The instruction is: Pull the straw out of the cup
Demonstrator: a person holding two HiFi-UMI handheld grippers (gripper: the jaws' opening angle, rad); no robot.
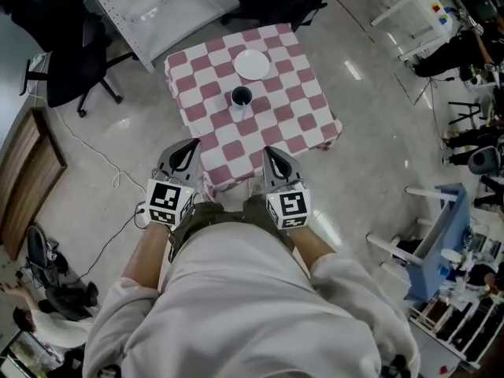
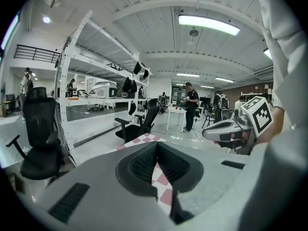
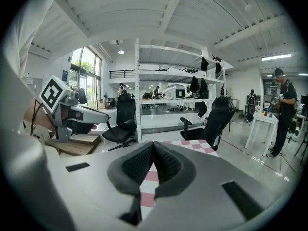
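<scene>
The left tongs (image 1: 191, 146) are pinched narrow, pads meeting at the tips with nothing between them; only a sliver of checked cloth shows through the gap lower down. The right tongs (image 1: 268, 153) are the same: closed and empty. Both hover side by side over the near edge of the pink-and-white checked surface (image 1: 293, 124), pointing forward and slightly downward, close in front of the person's body.

The cup (image 1: 241, 96), small and dark, stands upright near the middle of the surface, well ahead of both tongs and roughly between the lines they point along. It is perhaps a little nearer the right one. A white plate (image 1: 252, 64) lies just beyond it, apart from it.

The straw is too small to make out from the head view, so its lean cannot be told; it probably rises from the cup's mouth. Neither gripper view shows the cup. The coming move looks like a forward reach, with the tongs opened first.
</scene>
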